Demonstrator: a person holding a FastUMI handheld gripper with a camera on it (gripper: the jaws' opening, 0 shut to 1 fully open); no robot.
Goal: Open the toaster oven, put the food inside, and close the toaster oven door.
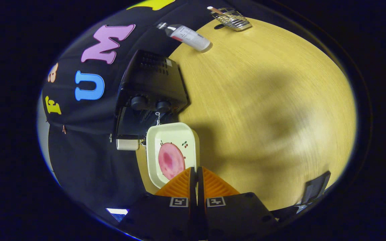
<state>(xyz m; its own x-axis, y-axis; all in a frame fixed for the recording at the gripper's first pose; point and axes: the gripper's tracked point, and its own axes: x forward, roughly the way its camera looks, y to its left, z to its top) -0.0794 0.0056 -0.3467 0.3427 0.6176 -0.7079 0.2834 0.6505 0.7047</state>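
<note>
While the wooden table spreads wide, the gripper clenches the tray's rim, its long axis running toward the open oven.

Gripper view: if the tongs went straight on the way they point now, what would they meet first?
Probably the cream rectangular plate carrying a round pink slice of food; the tongs, shut with nothing visibly between them, sit at its near rim. Beyond it stands the black toaster oven. Depth is unclear.
</note>
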